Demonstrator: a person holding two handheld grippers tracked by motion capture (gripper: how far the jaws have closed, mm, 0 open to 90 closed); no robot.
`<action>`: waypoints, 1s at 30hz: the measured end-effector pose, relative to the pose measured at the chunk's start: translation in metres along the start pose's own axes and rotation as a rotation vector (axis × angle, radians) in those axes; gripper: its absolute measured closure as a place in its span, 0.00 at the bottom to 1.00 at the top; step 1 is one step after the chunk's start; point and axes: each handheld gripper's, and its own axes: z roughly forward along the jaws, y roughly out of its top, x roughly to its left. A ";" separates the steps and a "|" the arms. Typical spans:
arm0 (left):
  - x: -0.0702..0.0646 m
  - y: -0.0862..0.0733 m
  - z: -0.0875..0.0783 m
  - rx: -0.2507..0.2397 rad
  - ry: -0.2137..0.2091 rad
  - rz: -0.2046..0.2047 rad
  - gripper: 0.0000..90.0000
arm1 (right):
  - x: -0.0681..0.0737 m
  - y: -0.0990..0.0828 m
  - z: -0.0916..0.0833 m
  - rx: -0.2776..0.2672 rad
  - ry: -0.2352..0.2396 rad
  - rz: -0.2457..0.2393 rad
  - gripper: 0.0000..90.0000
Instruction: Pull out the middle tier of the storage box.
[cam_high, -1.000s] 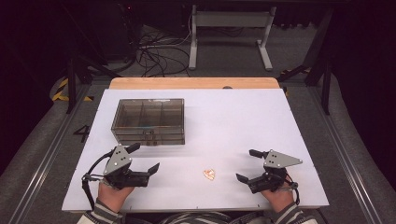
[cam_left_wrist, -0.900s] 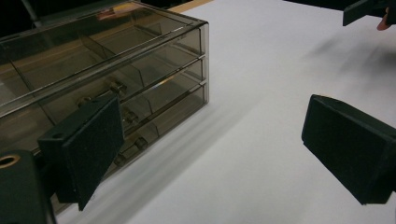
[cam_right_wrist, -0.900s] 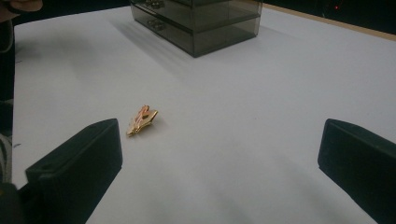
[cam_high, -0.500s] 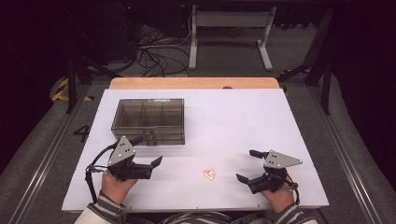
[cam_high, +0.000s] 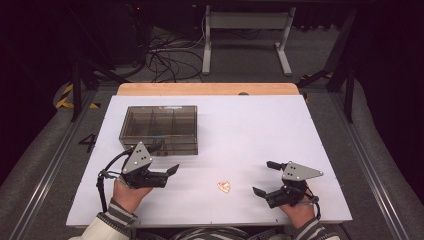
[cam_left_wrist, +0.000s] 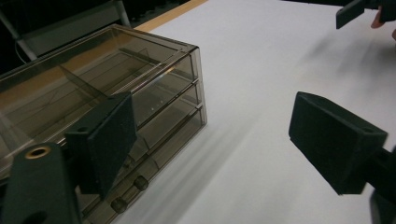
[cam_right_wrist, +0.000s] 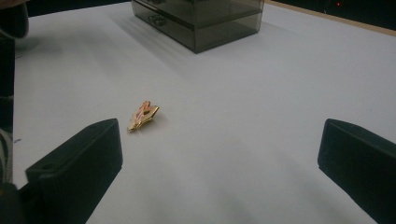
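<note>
The left gripper (cam_high: 169, 173), empty, has its jaws wide though they have just been closing a little; it sits at six o'clock of the smoked drawer box (cam_high: 160, 127). The right gripper (cam_high: 264, 177) gapes empty too. The gold trinket (cam_high: 224, 186) lies between them — thin and flat, it could skid away under a clumsy pinch.

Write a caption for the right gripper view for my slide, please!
Open right gripper faces a small gold clip on the white table, with a smoky drawer box behind.
</note>
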 end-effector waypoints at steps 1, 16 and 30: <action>0.000 0.000 0.000 0.000 0.000 0.000 0.20 | 0.000 0.000 0.000 0.000 0.000 0.000 0.00; -0.002 0.003 -0.003 0.036 -0.028 0.095 0.25 | 0.001 0.000 0.000 0.003 0.008 0.000 0.01; -0.008 0.002 -0.006 0.088 0.038 0.238 0.25 | 0.001 0.000 0.001 0.007 0.014 0.003 0.01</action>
